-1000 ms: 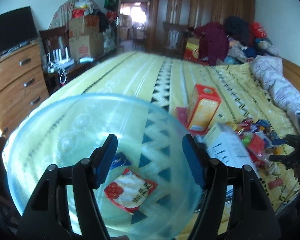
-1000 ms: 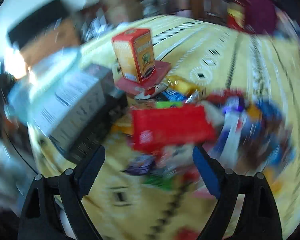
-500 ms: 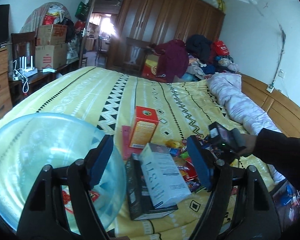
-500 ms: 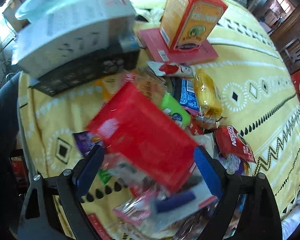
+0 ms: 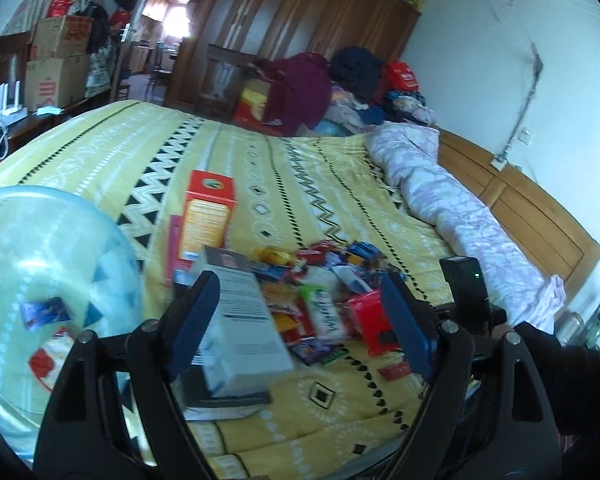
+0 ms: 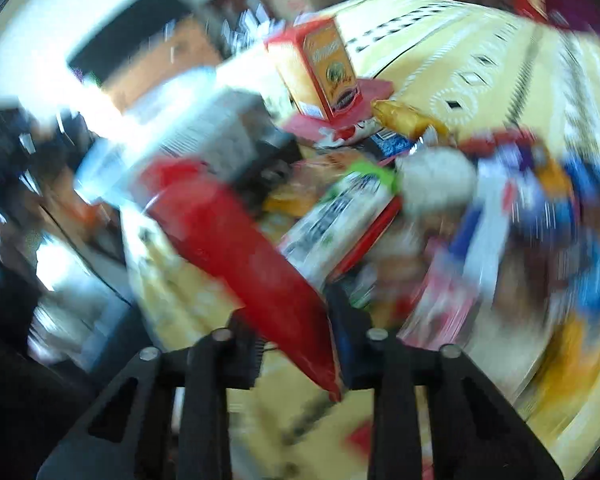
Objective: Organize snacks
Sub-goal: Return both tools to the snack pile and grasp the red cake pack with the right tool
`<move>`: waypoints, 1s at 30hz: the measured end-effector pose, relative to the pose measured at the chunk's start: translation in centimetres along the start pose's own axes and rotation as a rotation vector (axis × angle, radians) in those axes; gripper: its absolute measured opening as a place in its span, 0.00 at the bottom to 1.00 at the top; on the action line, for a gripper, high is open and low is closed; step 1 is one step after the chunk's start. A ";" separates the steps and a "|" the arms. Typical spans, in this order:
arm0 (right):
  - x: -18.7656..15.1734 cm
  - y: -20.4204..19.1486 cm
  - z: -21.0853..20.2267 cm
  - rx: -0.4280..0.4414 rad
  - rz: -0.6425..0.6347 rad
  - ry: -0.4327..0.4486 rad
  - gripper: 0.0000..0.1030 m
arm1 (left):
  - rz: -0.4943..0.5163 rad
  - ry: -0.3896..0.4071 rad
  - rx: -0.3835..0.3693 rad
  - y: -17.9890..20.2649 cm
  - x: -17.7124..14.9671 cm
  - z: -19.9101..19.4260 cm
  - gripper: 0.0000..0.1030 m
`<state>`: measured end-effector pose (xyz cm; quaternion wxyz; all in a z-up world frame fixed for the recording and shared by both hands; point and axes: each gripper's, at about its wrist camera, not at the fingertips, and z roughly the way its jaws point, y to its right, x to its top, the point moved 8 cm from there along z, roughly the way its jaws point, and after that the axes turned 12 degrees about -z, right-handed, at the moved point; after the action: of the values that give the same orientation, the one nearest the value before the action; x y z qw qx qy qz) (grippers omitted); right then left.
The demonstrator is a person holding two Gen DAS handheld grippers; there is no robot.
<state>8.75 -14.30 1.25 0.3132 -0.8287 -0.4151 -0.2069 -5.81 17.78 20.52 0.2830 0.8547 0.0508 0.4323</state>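
Note:
A pile of snack packets (image 5: 324, 280) lies on the yellow patterned bed. My left gripper (image 5: 300, 320) is open and empty, hovering in front of the pile. A clear blue bowl (image 5: 8, 240) at the left holds a few packets (image 5: 44, 312). My right gripper (image 6: 296, 348) is shut on a red snack packet (image 6: 236, 248), lifted off the pile; this view is blurred. The packet (image 5: 370, 322) and the right gripper (image 5: 466, 292) show at the pile's right in the left wrist view.
An orange box (image 5: 208, 216) stands upright behind the pile on a flat red pack. A white box (image 5: 244, 328) lies on a black box near the bed's front edge. A rolled quilt (image 5: 452, 208) lies along the right. Clothes and boxes sit beyond.
My right gripper has closed on the red packet and lifted it. My left gripper has swung right, from over the bowl towards the snack pile.

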 end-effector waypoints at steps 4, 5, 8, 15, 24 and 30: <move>-6.1 2.3 -3.3 -0.160 0.197 0.045 0.26 | 0.034 -0.050 -0.045 2.9 -1.8 0.7 0.85; -7.8 3.5 -3.6 -0.225 0.239 0.022 0.28 | 0.040 -0.059 -0.052 3.5 -2.1 0.9 0.85; -10.8 4.0 -5.2 -0.347 0.275 0.000 0.44 | 0.054 -0.078 -0.056 4.6 -3.3 1.3 0.85; -7.8 -2.4 -1.7 -0.392 0.178 0.132 0.84 | -0.001 -0.139 -0.040 4.7 -6.0 3.3 0.85; -8.9 1.9 7.2 -0.442 0.169 -0.047 0.66 | 0.098 -0.271 0.013 5.8 -11.9 6.5 0.85; -8.5 1.3 2.7 -0.388 0.199 0.103 0.56 | 0.122 -0.307 0.051 5.7 -14.3 10.3 0.84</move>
<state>5.21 -17.77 -6.33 0.1876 -0.8986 -0.2673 -0.2929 -7.72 3.71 8.58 0.2386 0.9191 -0.0339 0.3116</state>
